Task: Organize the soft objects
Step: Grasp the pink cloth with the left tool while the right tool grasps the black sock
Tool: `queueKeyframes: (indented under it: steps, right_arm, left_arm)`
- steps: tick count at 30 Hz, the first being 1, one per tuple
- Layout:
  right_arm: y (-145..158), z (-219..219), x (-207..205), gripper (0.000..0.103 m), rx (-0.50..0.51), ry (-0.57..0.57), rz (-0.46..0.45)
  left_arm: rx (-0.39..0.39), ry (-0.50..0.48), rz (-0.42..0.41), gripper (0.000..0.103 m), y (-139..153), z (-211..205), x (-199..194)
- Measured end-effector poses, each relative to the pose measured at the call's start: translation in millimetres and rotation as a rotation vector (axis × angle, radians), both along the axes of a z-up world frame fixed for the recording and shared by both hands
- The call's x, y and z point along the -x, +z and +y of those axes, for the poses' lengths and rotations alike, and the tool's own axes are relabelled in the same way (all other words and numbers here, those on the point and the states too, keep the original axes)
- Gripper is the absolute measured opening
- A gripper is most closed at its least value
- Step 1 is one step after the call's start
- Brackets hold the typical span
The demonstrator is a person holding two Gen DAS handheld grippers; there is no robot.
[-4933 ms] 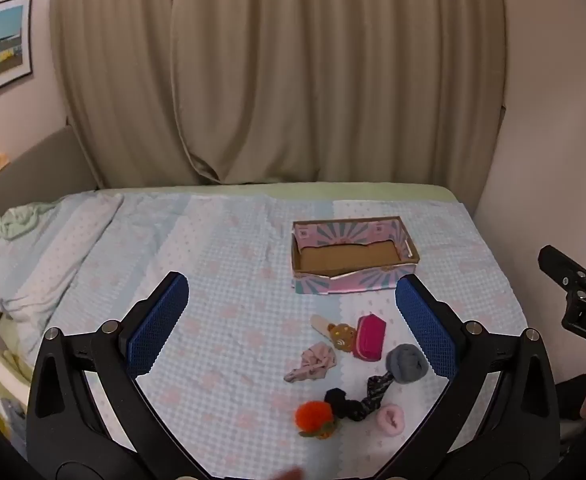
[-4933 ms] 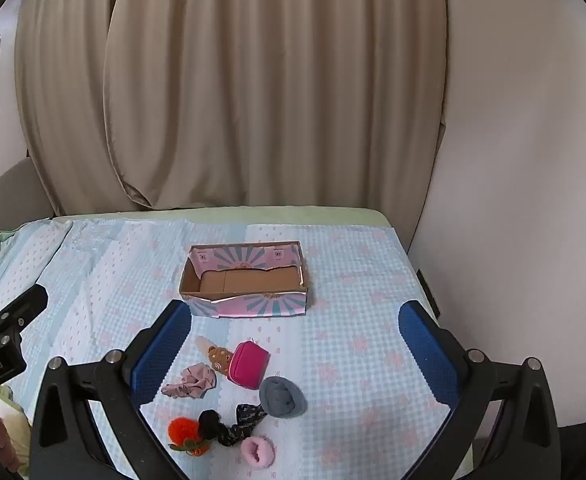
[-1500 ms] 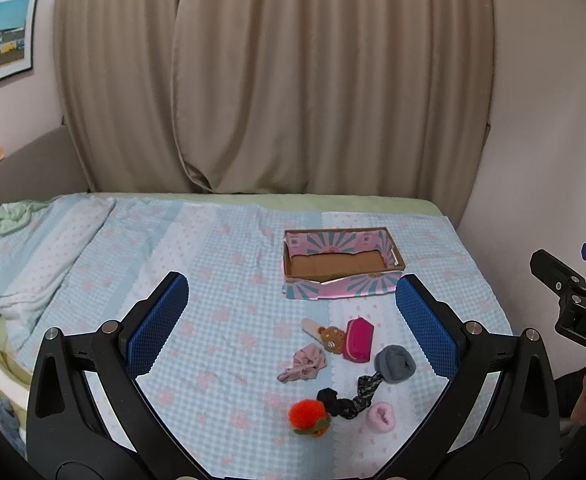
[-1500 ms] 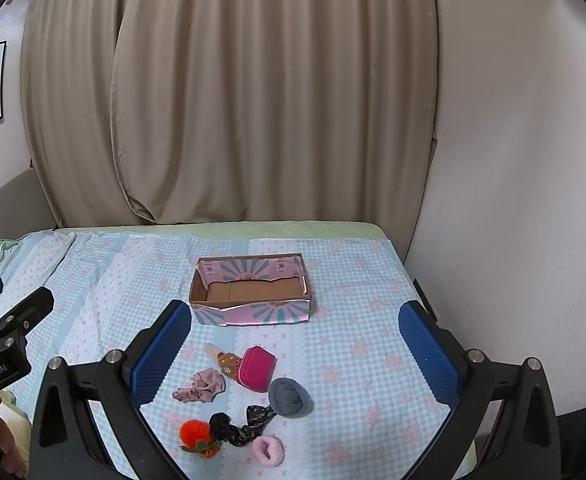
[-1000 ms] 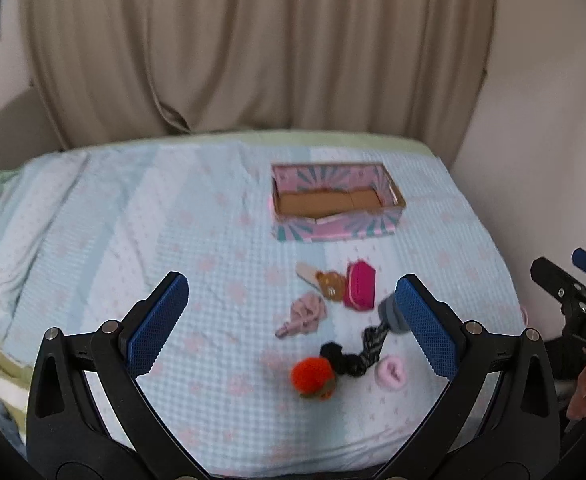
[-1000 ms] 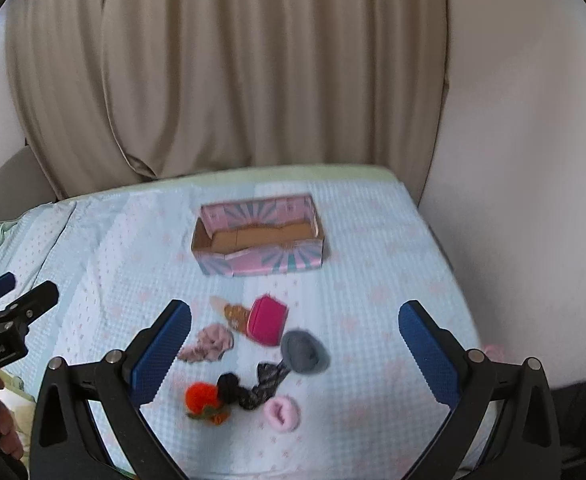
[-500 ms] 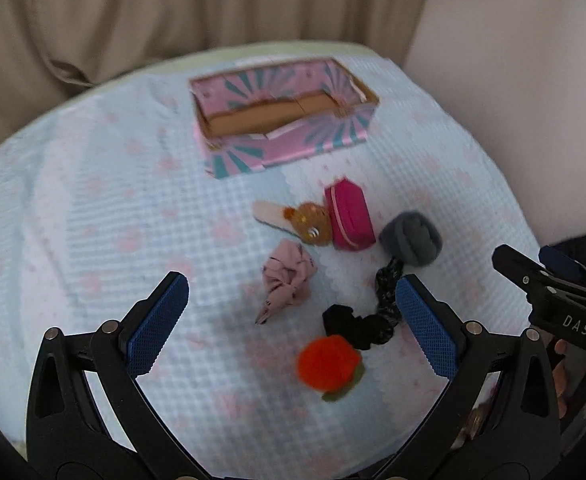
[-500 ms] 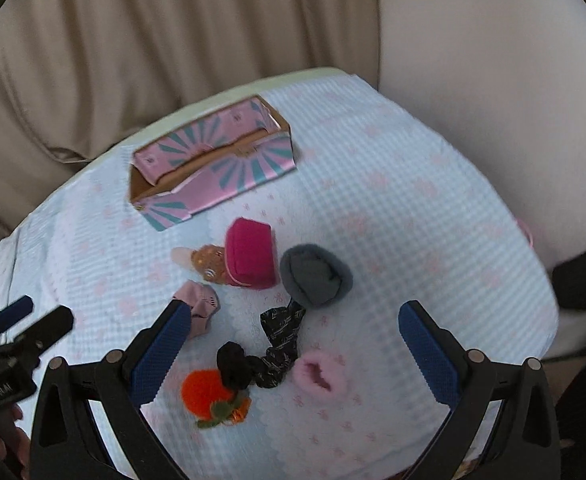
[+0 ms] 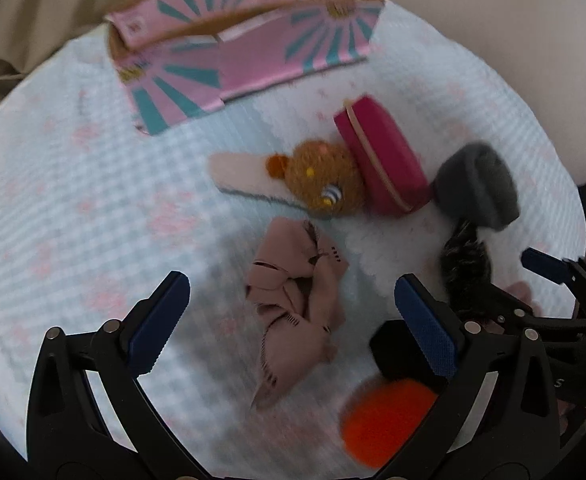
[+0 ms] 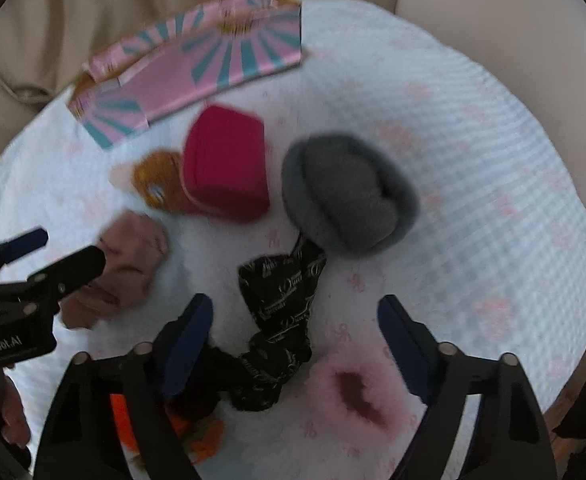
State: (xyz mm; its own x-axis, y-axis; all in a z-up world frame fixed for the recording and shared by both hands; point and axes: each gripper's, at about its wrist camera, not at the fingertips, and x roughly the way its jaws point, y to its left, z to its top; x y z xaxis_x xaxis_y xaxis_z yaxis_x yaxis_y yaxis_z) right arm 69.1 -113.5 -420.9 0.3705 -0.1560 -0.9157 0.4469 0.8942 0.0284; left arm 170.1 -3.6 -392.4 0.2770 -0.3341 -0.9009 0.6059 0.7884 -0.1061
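Pink-teal sunburst box (image 9: 249,60); magenta pouch (image 10: 225,164) (grey ball (image 10: 349,192), prob. knit).

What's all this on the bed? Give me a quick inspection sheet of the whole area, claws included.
Surface: pale blue checked bedspread with pink motifs.
Job's things: pink-and-teal patterned cardboard box, nothing visible inside; magenta fabric pouch; grey knitted ball; brown knitted bear clip; dusty-pink fabric scrunchie; black printed scrunchie; fluffy pink ring; orange pompom. All loose on the bedspread.
Clutter: nothing seen.
Claws: left claw open, straddling the dusty-pink scrunchie; right claw open, jaws just been closing, over the black scrunchie and fluffy ring, pads not pressing.
Cables: nothing seen.
Surroundings: beige curtain, plain wall.
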Motion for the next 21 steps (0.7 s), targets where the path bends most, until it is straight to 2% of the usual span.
queueKeyframes:
  steps: [2,4,7,8,9,10,12,15,16,21]
  right_arm:
    - [-13.2,-0.1,-3.0,0.072,0.003,0.017,0.025]
    - [-23.2,-0.5,-5.4,0.068,0.002,0.029,0.039]
    - [-31.7,0.6,-9.0,0.064,0.02,0.047,0.051]
    - [-32.4,0.8,-9.2,0.063,0.031,0.055,0.052]
    - [-34.5,2.9,-11.4,0.06,0.039,0.061,0.051]
    - [-34.6,3.4,-11.6,0.055,0.046,0.067,0.052]
    - [-34.7,5.8,-12.4,0.05,0.061,0.079,0.053]
    - [-33.9,12.2,-13.6,0.037,0.066,0.103,0.049]
    - [-33.5,13.9,-13.3,0.032,0.06,0.113,0.046]
    - [-29.7,16.6,-10.0,0.026,0.057,0.12,0.043]
  left_arm:
    - [-0.017,-0.013,0.011,0.101,-16.3,-5.2,-4.4]
    - [-0.018,-0.025,0.029,0.096,-28.3,-10.8,-7.4]
    - [-0.036,-0.049,0.046,0.082,-42.9,-19.0,-8.9]
    - [-0.045,-0.054,0.048,0.075,-45.7,-20.9,-7.8]
    - [-0.053,-0.059,0.05,0.066,-48.3,-22.4,-7.0]
    - [-0.061,-0.062,0.046,0.063,-50.6,-23.6,-5.8]
    - [-0.076,-0.063,0.038,0.047,-53.2,-25.2,-3.2]
    - [-0.08,-0.063,0.03,0.033,-53.8,-24.6,-1.7]
    - [-0.076,-0.065,0.032,0.032,-53.4,-24.2,-1.6]
    - [-0.074,-0.067,0.027,0.025,-46.5,-20.2,3.1]
